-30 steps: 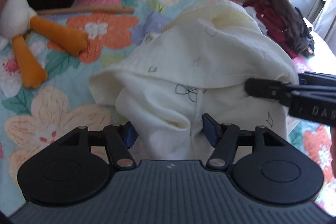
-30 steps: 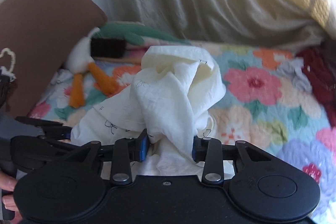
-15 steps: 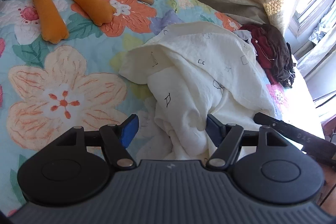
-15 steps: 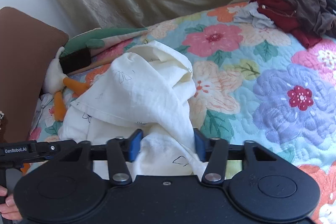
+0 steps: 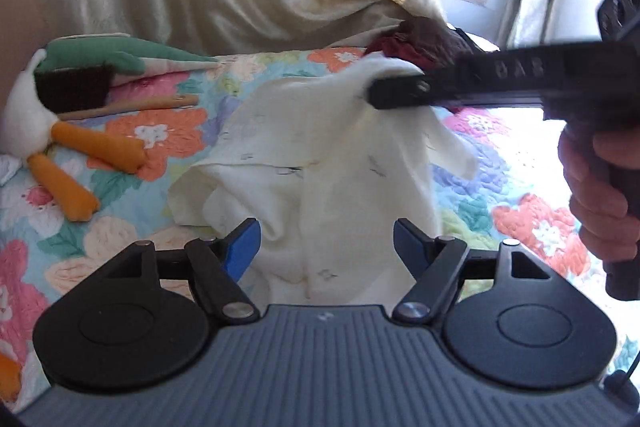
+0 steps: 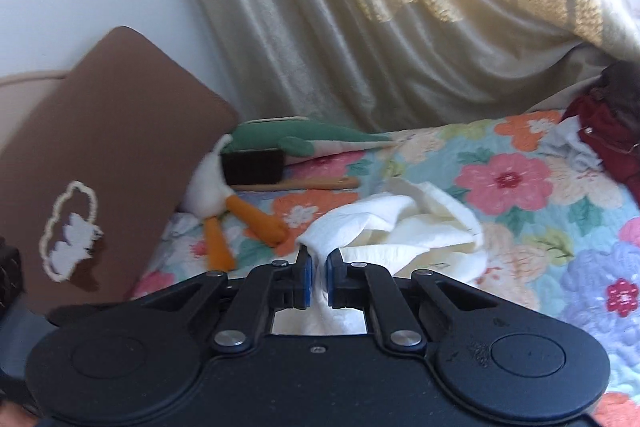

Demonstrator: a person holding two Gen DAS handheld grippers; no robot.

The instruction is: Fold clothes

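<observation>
My left gripper (image 5: 326,241) body hides the cream garment's (image 5: 320,155) near edge. Right gripper (image 5: 374,95) is motion-blurred. Dark clothes pile (image 6: 610,131) is cut off at frame edge. Garment print too small to read.

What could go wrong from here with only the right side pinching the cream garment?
1. The right gripper pinches only a thin bunched edge of the cream garment; lifting may let it slip out.
2. The left gripper is open with cloth between its fingers; closing now could catch several layers.
3. The garment is crumpled, so folding may trap creases.
</observation>
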